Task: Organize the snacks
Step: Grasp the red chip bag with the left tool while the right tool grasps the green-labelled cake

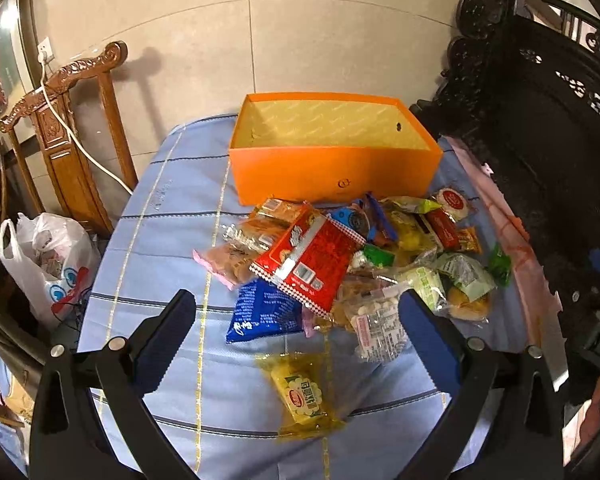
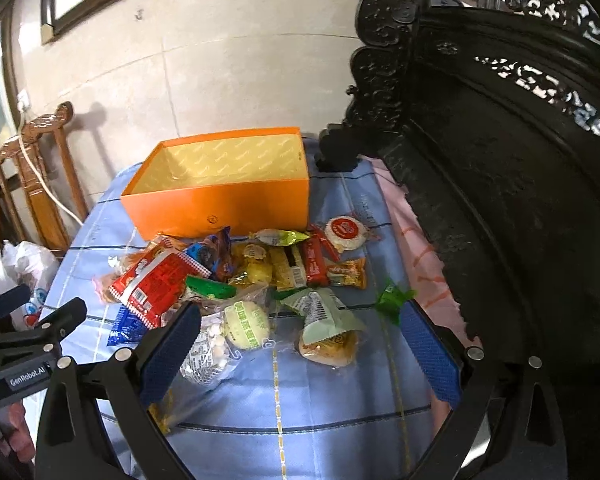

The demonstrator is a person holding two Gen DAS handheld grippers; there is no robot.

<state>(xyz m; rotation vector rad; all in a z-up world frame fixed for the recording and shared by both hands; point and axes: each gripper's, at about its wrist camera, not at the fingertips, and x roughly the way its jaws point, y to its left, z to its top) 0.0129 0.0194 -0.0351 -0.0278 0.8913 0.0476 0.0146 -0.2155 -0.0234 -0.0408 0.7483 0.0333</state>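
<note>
One orange box (image 1: pixel 332 172) stands empty at the far side of my tabletop (image 1: pixel 172 216), which is covered in a blue checked cloth. Just in front of it lies one heap of snack packets (image 2: pixel 260 276), too many and too overlapped for me to count. Among them I can tell one red bag (image 1: pixel 312 260), one blue bag (image 1: pixel 264 312), one round white-and-red cake (image 2: pixel 346 232) and one green candy (image 2: pixel 392 300) a little apart. One yellow packet (image 1: pixel 304 396) lies alone, nearest me.

My left tool (image 1: pixel 296 340) hangs above it with fingers spread wide, gripping nothing. My right tool (image 2: pixel 300 344) is likewise spread and bare, over the heap's near edge.

A carved dark cabinet (image 2: pixel 500 160) crowds the right side; one wooden chair (image 1: pixel 72 120) and one white plastic bag (image 1: pixel 48 260) stand left.
</note>
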